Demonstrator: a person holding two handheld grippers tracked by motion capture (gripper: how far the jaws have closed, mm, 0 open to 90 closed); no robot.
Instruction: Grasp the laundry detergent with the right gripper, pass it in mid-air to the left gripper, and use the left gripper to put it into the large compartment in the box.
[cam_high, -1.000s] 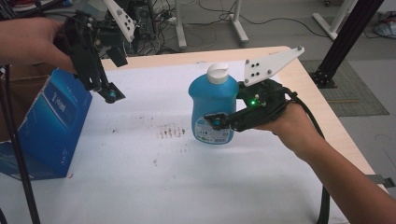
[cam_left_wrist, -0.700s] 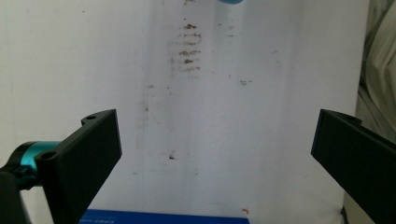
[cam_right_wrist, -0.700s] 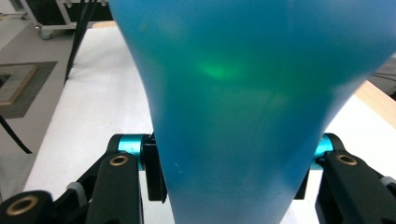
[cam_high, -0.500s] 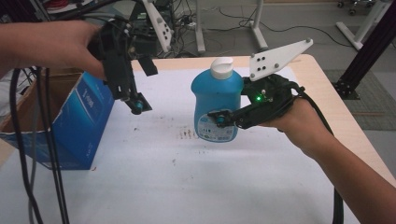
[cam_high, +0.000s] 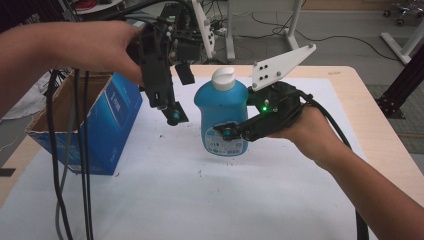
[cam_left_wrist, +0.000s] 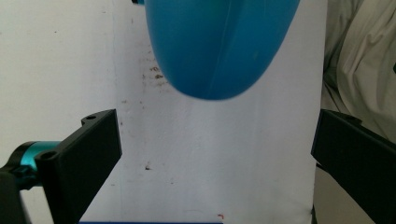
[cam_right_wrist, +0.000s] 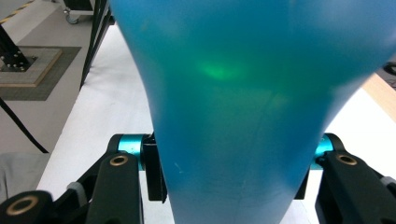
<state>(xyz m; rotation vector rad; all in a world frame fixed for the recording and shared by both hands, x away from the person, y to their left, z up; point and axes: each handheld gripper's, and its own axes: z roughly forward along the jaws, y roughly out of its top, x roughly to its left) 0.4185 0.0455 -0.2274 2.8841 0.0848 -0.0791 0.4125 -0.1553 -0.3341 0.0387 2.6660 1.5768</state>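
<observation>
1. The right gripper (cam_high: 231, 134) holds the blue bottle (cam_high: 222, 117) by its body, jaws closed on both sides. The bottle is upright and above the white sheet (cam_high: 200, 200), near the middle of the table (cam_high: 372, 125). In the right gripper view the pads press the bottle (cam_right_wrist: 243, 116) from left and right, so the grip looks firm.

2. The left gripper (cam_high: 170, 107) hangs above the table just beside the bottle, between it and the blue cardboard box (cam_high: 107, 127). Its jaws stand wide open and hold nothing; in the left gripper view the bottle's rounded body (cam_left_wrist: 219, 46) is ahead of them, not between them.

3. My judgement: the step is to pass the bottle toward the left gripper or the box. To do it well, keep the bottle upright so the white cap (cam_high: 223, 77) stays on top.

4. Bring the open jaws around the bottle's body, above or below the right pads, not on them.

5. Release the right grip only after the left one is firmly closed.
</observation>
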